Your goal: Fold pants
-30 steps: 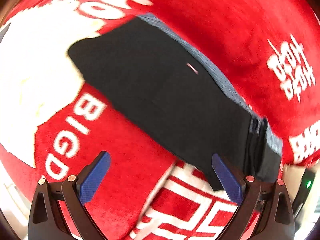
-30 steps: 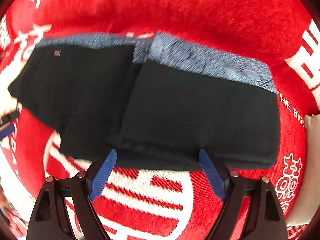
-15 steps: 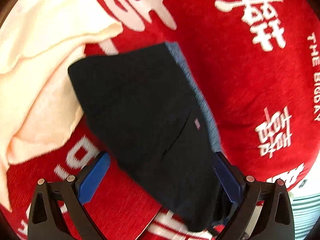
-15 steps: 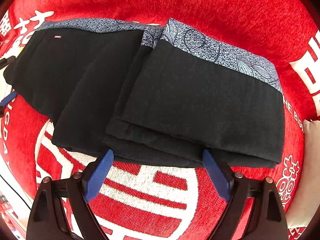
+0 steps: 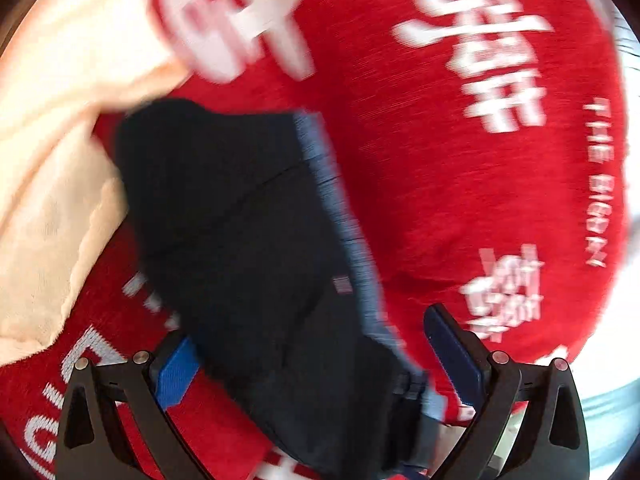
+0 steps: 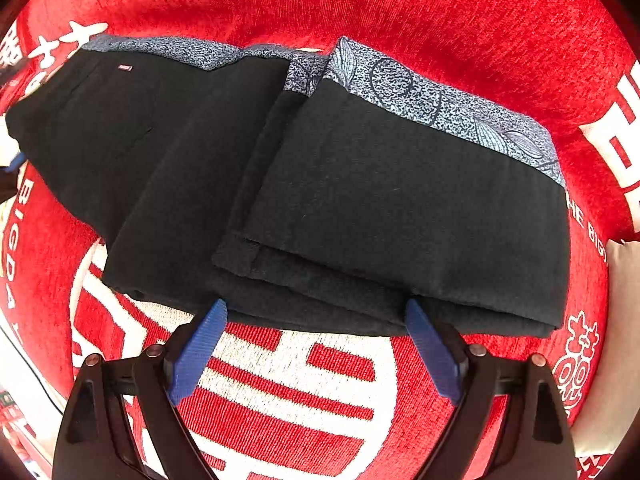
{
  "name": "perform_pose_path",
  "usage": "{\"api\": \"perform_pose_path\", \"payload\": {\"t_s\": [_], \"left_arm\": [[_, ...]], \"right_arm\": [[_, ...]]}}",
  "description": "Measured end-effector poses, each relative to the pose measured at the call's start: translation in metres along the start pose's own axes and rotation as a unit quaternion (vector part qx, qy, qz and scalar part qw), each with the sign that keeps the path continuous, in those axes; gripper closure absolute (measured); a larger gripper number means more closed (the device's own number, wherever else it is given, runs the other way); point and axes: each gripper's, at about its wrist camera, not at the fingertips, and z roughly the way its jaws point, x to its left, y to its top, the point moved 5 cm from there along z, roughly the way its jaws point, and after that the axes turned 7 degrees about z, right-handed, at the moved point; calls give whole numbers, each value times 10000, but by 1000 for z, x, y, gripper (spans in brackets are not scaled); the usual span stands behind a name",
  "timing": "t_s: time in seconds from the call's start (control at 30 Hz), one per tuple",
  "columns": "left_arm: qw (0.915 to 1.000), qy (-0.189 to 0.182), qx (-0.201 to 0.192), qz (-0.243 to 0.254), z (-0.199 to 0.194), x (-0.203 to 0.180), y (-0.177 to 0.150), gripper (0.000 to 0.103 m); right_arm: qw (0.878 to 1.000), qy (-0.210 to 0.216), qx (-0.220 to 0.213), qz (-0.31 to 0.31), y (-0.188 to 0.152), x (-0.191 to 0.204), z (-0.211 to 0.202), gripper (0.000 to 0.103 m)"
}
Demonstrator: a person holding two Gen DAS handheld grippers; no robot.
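Observation:
Black pants (image 6: 360, 184) with a blue-grey patterned side stripe (image 6: 444, 108) lie folded on a red cloth with white lettering (image 6: 460, 12). The leg part is doubled over on the right, the waist end stretches left. My right gripper (image 6: 316, 354) is open, its blue pads at the near edge of the fold, holding nothing. In the left wrist view the pants (image 5: 240, 232) run between the open jaws of my left gripper (image 5: 314, 364); the view is blurred. The pants' near end hides part of its left pad.
A cream cloth (image 5: 52, 168) lies at the upper left in the left wrist view, touching the pants' far end. A pale cloth (image 6: 616, 340) sits at the right edge of the right wrist view. A white and light-blue surface (image 5: 608, 400) shows at the lower right.
The left gripper has swung and closed in on the pants' waist end, which now lies between its jaws. The right gripper has come slightly nearer the fold. The pants have not changed shape.

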Motion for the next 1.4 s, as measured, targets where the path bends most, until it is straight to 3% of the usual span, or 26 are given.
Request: {"api": "perform_pose_path", "payload": {"t_s": [0.07,0.2,0.27,0.33,0.43,0.53,0.63,0.7,0.8,0.93,1.07,1.2,1.37,1.4], "left_arm": [[9998,194,-53,87,3,-4,0,2],[9924,1062,237,576,17,-22,-1,5],[9846,1567,285,720,21,-24,0,28],[9738,2071,346,874,12,-15,-3,66],[9690,2184,369,1092,6,-18,-3,77],[9425,2612,279,2067,5,-43,-10,79],[9016,3047,135,3067,9,-71,-29,79],[8789,3198,69,3539,11,-83,-39,79],[8599,3316,18,3881,12,-91,-46,79],[8430,3413,-62,4158,12,-101,-54,79],[8274,3483,-139,4404,14,-107,-61,79],[8211,3513,-191,4495,16,-119,-62,79],[8214,3478,-264,4513,10,-127,-66,79],[8201,3488,-282,4527,10,-128,-67,79]], "right_arm": [[10000,15,-15,-22,0,0,0,10],[9999,8,-71,-85,3,0,-6,10],[9999,-30,-147,-61,7,-1,-15,11],[9995,43,-313,57,17,-3,-34,10],[9981,318,-493,192,34,0,-61,10],[9954,742,-558,232,62,12,-84,10],[9899,1330,-441,190,98,35,-101,10],[9856,1667,-280,89,121,56,-108,10],[9771,2124,-19,-115,154,94,-116,10],[9644,2490,657,-598,185,157,-117,4],[9579,2334,960,-1366,203,221,-119,3],[9456,1982,1518,-2087,203,278,-103,2],[9363,1251,2084,-2536,191,297,-67,2],[9353,1151,2174,-2545,190,295,-61,10]]}}
